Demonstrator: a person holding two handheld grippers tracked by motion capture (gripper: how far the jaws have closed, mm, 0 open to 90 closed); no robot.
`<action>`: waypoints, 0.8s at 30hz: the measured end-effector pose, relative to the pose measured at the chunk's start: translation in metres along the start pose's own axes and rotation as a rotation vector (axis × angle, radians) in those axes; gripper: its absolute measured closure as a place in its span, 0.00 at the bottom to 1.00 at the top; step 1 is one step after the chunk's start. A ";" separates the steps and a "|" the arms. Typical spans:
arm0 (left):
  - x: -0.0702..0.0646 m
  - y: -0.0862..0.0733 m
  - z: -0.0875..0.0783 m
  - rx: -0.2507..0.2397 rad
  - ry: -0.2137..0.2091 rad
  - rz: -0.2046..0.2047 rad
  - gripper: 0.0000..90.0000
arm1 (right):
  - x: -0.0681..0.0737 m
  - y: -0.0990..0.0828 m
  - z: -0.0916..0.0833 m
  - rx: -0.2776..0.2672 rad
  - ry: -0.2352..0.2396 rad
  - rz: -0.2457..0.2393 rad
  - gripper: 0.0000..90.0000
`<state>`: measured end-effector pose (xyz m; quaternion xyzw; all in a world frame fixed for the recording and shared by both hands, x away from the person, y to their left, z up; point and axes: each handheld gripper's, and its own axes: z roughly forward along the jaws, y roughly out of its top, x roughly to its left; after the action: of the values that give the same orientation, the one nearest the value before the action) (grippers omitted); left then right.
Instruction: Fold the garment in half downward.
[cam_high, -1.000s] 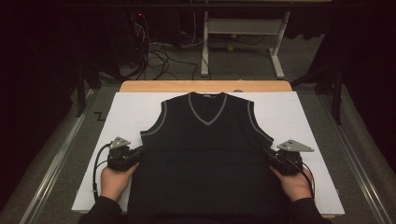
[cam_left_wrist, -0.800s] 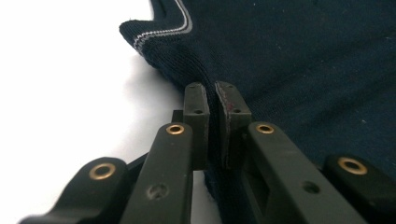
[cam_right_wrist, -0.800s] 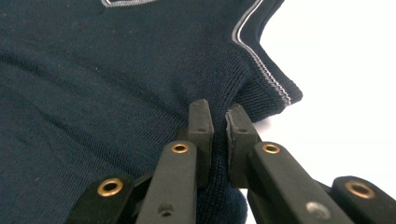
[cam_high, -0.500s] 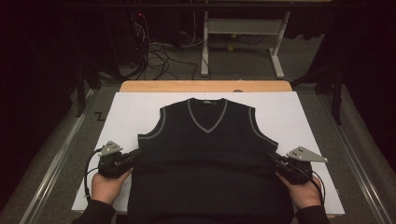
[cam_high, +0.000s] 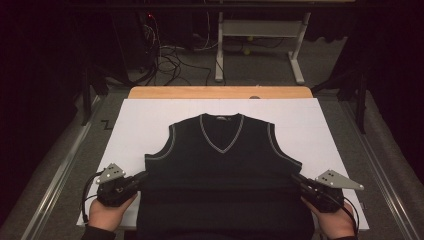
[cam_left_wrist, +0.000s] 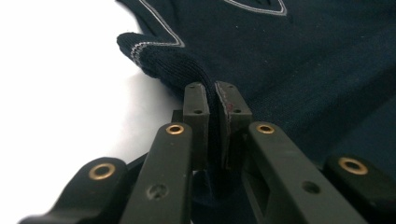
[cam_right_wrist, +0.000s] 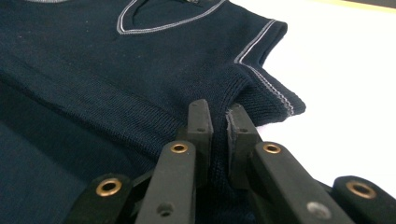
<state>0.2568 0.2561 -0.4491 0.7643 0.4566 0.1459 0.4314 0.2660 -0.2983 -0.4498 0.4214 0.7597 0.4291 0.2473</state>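
The table is covered by a white sheet, with a strip of bare wood seen along its far edge. A dark navy knitted vest is laid flat on the near half of the sheet, front side up, its V-neck pointing away from the person and its hem hanging over the near edge. Pale piping is seen around the neckline and both armholes. A crosswise ridge is formed in the fabric between the two grippers. The left gripper is held at the vest's left side seam, below the armhole, and its fingers are clenched on a pinched fold of the knit. The right gripper is held at the opposite side seam, and its fingers are likewise clamped on the vest's edge, just below the piped armhole. A hand is seen behind each gripper at the near edge.
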 end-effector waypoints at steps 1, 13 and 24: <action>-0.002 -0.002 -0.002 0.007 -0.001 0.007 0.89 | 0.001 -0.002 -0.002 0.004 0.002 -0.001 0.93; -0.019 -0.025 -0.009 0.095 0.018 0.070 0.88 | 0.016 -0.022 -0.022 0.046 0.023 -0.041 0.93; -0.012 -0.037 0.000 0.167 -0.003 0.044 0.86 | 0.018 -0.028 -0.020 0.078 0.026 -0.040 0.92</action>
<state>0.2290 0.2538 -0.4758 0.8078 0.4495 0.1155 0.3634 0.2302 -0.2993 -0.4641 0.4097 0.7875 0.3994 0.2292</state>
